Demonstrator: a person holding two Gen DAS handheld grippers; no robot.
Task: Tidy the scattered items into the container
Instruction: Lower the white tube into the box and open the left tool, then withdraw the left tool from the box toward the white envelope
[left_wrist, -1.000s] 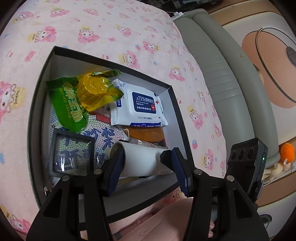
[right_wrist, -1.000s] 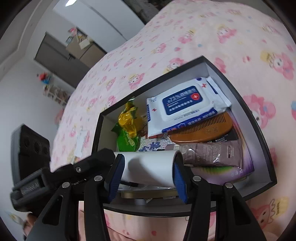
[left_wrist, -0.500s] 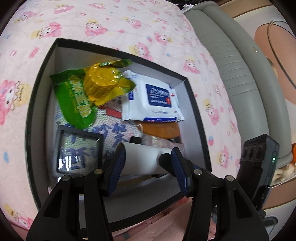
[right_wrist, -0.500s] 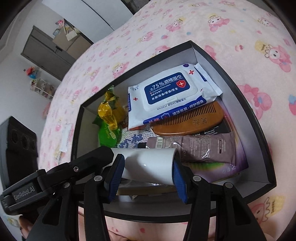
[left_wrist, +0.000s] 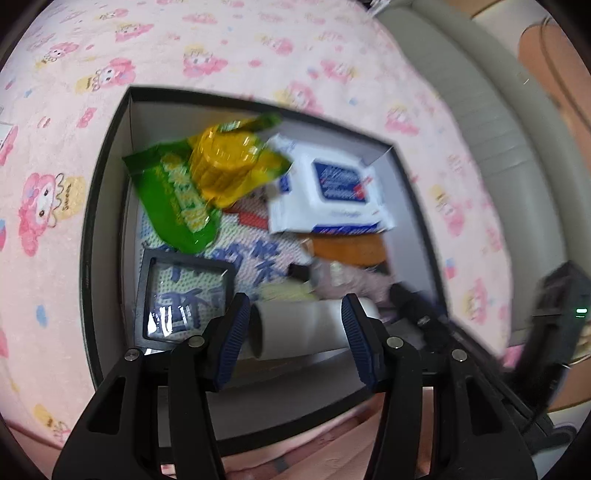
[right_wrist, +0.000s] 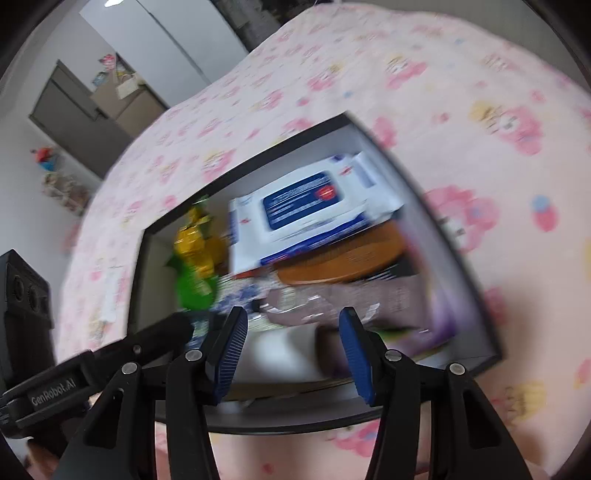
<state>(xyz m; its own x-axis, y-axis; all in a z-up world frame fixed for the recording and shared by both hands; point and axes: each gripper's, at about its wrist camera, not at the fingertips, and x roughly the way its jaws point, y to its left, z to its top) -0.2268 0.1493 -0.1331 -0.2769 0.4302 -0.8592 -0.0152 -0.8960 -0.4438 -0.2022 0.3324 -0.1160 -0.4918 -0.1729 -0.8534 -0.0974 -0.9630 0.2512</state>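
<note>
A white paper roll (left_wrist: 299, 328) lies on its side inside the black-rimmed box (left_wrist: 86, 258), near the front wall. My left gripper (left_wrist: 295, 332) hovers open just above it, and the roll's right end passes behind one finger. My right gripper (right_wrist: 291, 343) is open too, with the blurred roll (right_wrist: 284, 350) low behind its fingers. The box also holds a wipes pack (left_wrist: 332, 188), a yellow and green snack bag (left_wrist: 225, 166), a wooden comb (right_wrist: 343, 262), a brown tube (right_wrist: 351, 299) and a black-framed square (left_wrist: 184, 295).
The box rests on a pink cartoon-print bedspread (left_wrist: 258, 55). A grey padded headboard (left_wrist: 498, 147) runs along the right. A white slip (right_wrist: 110, 295) lies on the bedspread left of the box. Both views are motion-blurred.
The roll, held level between the fingers before, now sits lower in the box. Both grippers have pulled back and up from it, so more of the box shows.
</note>
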